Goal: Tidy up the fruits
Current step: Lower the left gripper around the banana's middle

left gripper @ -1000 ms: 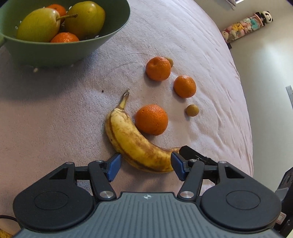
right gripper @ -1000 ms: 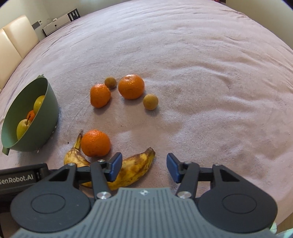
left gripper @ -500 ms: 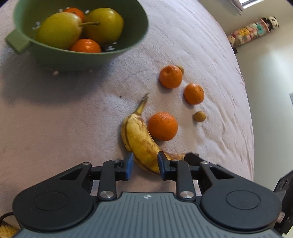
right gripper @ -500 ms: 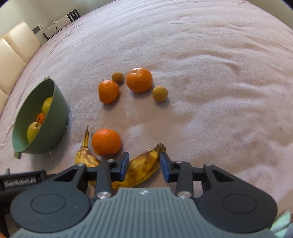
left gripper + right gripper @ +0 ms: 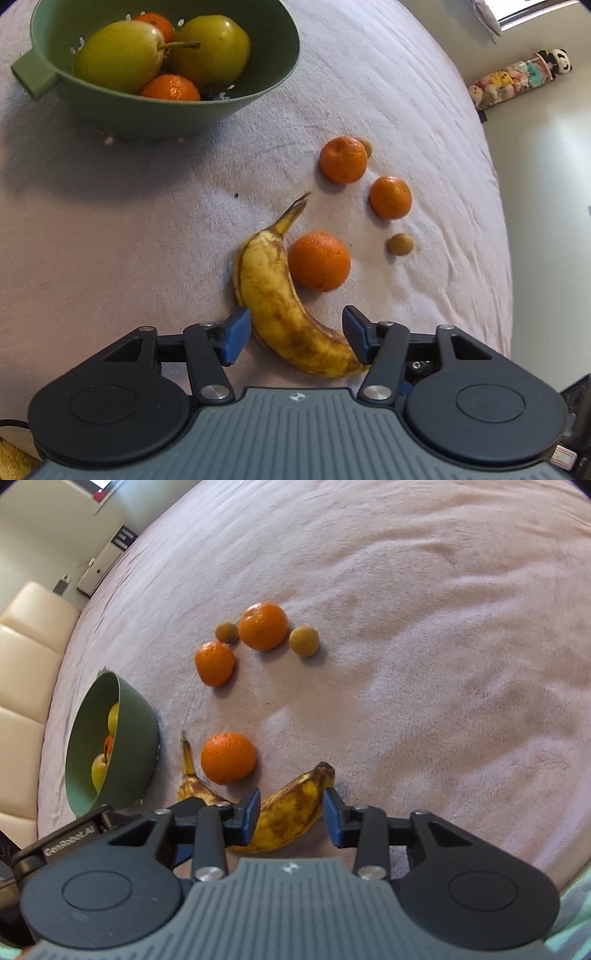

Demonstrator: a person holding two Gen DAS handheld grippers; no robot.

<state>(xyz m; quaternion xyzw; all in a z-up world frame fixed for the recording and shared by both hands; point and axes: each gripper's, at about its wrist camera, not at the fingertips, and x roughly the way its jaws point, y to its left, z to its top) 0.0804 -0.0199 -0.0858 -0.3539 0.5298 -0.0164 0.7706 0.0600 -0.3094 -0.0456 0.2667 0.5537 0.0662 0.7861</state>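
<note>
At the far left a green colander bowl point(image 5: 155, 107) sat on the pinkish-grey cloth point(image 5: 110, 240), holding two yellow-green pears point(image 5: 118, 55) and two small oranges point(image 5: 170, 86). To its right, lower in the left wrist view, the left gripper point(image 5: 297, 339) hovered low with its jaws spread wide, the blue pads point(image 5: 236, 336) standing either side of the lower half of a brown-spotted banana point(image 5: 280, 306); the left pad sat just beside the peel, though contact could not be judged, and the right pad lay near the banana's blunt end. An orange point(image 5: 319, 260) rested against the inner curve of the banana. Further right lay two more oranges point(image 5: 389, 197), well apart from the bowl, with a small brownish round fruit point(image 5: 400, 244) near them and another half hidden behind the farther orange. In the right wrist view, the right gripper point(image 5: 290, 818) straddled the banana's point(image 5: 291, 808) blunt half, its jaws parted with a visible gap on the right pad's side, so nothing was clamped. The bowl point(image 5: 129, 746) stood at the left there, beside a cream padded chair point(image 5: 26, 686).
</note>
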